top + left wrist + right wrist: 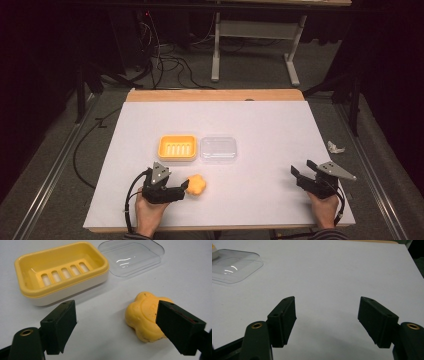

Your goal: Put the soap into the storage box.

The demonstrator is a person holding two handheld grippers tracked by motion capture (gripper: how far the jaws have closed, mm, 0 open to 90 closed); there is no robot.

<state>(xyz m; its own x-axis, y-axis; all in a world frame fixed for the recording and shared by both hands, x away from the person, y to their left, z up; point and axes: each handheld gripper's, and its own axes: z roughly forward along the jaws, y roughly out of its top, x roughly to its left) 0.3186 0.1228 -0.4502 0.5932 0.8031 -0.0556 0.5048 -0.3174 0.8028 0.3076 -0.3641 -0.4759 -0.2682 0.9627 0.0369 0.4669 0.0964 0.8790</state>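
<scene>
Near the front left of the white desk lies one orange-yellow soap bar, a lumpy flower shape with rounded lobes and a matte, slightly pitted skin. It is nearly as wide as long, so no clear long axis or heading can be told. Just beyond it, toward the middle of the desk, sit one yellow soap dish on a white base, with five slots in its floor, and one clear plastic lid lying just to its right, side by side; both have their long sides running left to right.

Two tongs are held, one in each hand. The left tongs are released, jaws spread wide; in the left gripper view one jaw stands just in front of the soap, and whether it touches is unclear. The right tongs, well apart at the front right, are also released, gaping over bare desk.

A crumpled white scrap lies on the floor right of the desk.
</scene>
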